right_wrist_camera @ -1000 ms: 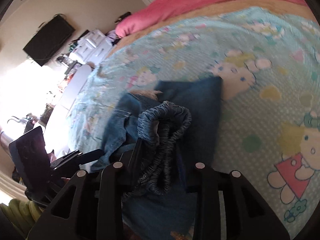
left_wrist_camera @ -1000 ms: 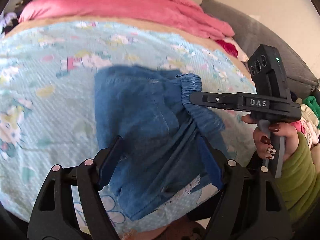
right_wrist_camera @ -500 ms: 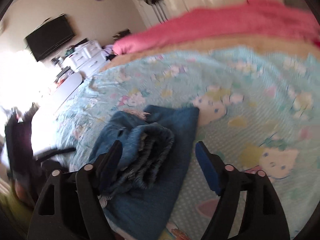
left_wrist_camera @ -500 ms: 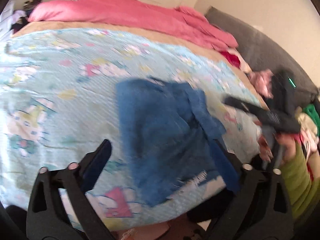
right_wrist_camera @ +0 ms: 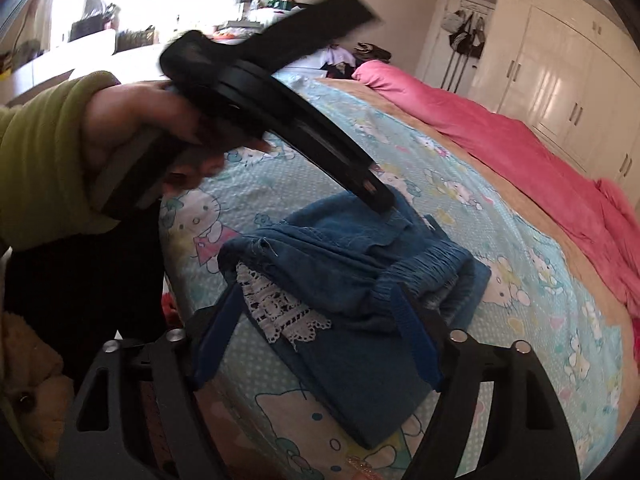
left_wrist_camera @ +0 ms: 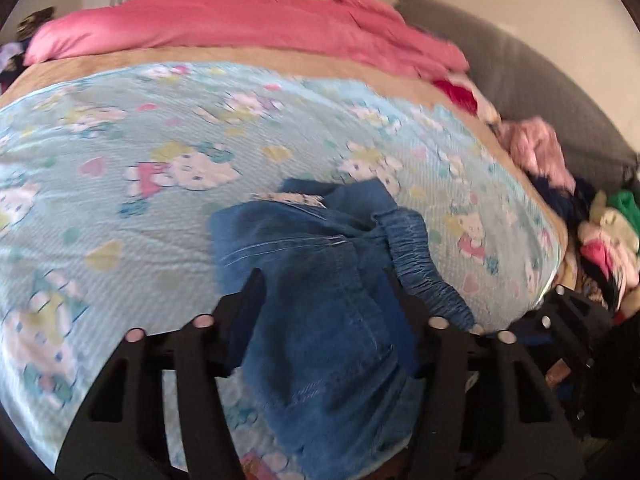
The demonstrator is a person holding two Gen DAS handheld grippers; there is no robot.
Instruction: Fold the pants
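Right wrist view showed you most of the story: the pants (right_wrist_camera: 360, 280), blue denim with a white lace trim (right_wrist_camera: 280, 308), lay as a compact folded bundle near the close edge of the bed (right_wrist_camera: 540, 300), on its light blue cartoon-print cover. The elastic waistband (right_wrist_camera: 432, 264) sat doubled over on top of the stack, toward the far side. Your right gripper (right_wrist_camera: 316, 332) had its jaws well apart, straddling the near end of the bundle without pinching any cloth.

Your left gripper (right_wrist_camera: 376, 196) came in from above in that view, held in your left hand (right_wrist_camera: 152, 132), its tips at or just above the far top layer of the denim. Its own camera showed the jaws apart, with the pants between and beyond them, and no fabric visibly clamped (the frame was blurred, so contact was hard to judge).

As for progress, I'd judge you were close to finished. The legs were already folded up and the bundle was roughly rectangular. What remained looked like tidying: the top layer bulged and was rumpled around the waistband, the lace edge stuck out on the near left side, and the upper fold did not sit square with the layer beneath. A flattening press and a small tuck would probably have completed it.

A pink blanket (right_wrist_camera: 520, 140) lay along the bed's far side.
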